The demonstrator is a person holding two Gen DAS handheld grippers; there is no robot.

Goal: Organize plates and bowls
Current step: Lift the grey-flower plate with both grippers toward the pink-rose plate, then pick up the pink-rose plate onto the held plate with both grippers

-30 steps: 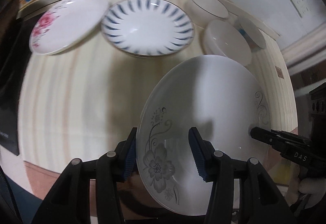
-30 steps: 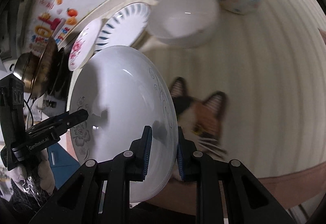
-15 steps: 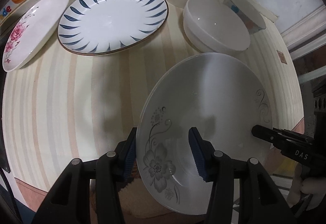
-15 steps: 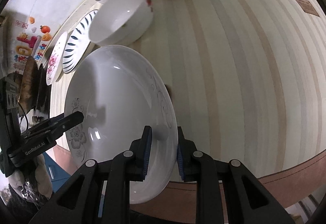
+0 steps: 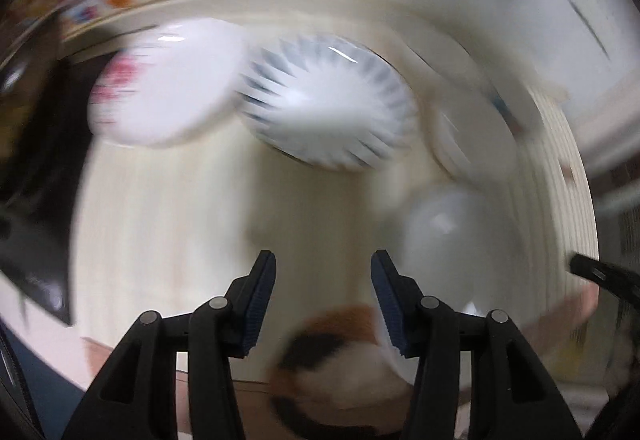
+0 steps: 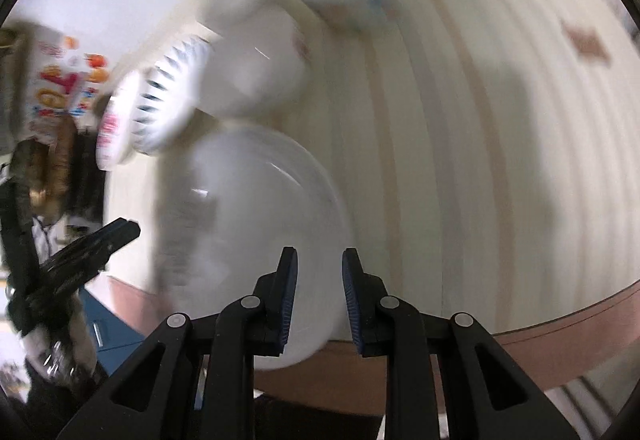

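Both views are blurred by motion. The white plate with grey flowers (image 6: 256, 224) lies at the near edge of the striped table, left of my right gripper (image 6: 319, 296); its rim reaches the left pad. That gripper's jaws stand apart. In the left wrist view the plate (image 5: 460, 252) is to the right of my left gripper (image 5: 323, 304), which is open and holds nothing. A blue-striped plate (image 5: 328, 104) and a pink-flower plate (image 5: 160, 92) lie at the far side.
White bowls (image 5: 472, 144) stand at the far right of the table (image 5: 168, 224). A calico cat (image 5: 340, 352) is below the table's near edge between my left fingers. Dark objects sit at the left edge.
Both grippers have let go of the grey-flower plate and opened. The plate now rests on the table. The left gripper has pulled away to the left; the cat shows again.
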